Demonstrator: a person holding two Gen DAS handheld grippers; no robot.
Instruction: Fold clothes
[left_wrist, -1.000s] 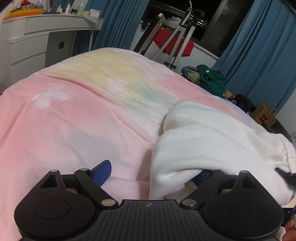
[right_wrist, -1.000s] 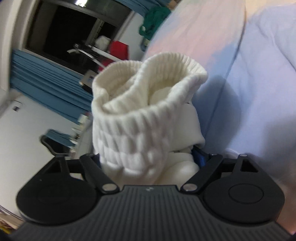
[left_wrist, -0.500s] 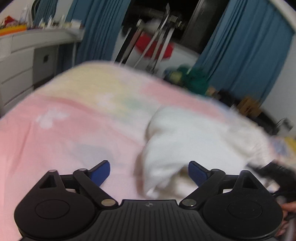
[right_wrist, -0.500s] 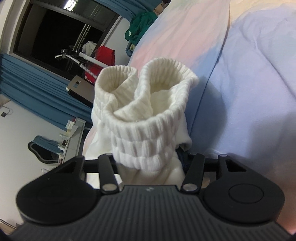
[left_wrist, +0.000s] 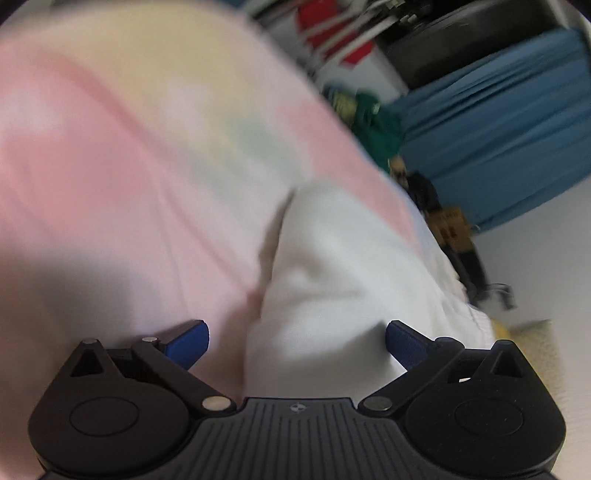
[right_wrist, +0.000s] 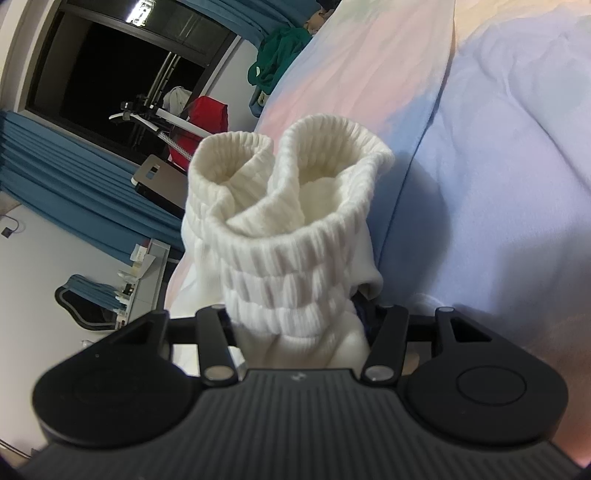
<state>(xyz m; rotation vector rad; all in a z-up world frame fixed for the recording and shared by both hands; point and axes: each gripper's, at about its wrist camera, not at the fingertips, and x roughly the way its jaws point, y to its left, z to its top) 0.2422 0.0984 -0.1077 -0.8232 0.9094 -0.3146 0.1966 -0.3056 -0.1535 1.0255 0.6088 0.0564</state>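
Note:
A white garment (left_wrist: 343, 273) lies on the pastel bedspread (left_wrist: 122, 155). The left wrist view is blurred by motion. My left gripper (left_wrist: 295, 339) is open, its blue pads (left_wrist: 188, 339) wide apart on either side of the garment's near end, gripping nothing. My right gripper (right_wrist: 295, 325) is shut on the garment's bunched ribbed cuffs (right_wrist: 291, 206), which stand up in two loops above the jaws. The right fingertips are hidden in the cloth.
Off the bed's far side are a green clothes pile (left_wrist: 373, 122), a clothes rack with a red item (right_wrist: 199, 122), blue curtains (left_wrist: 498, 129) and a cardboard box (left_wrist: 450, 225). A white desk (right_wrist: 144, 273) stands to the left in the right wrist view.
My left gripper has let go of the white garment, opened wide and swung over it. My right gripper has closed tighter on the ribbed cuffs.

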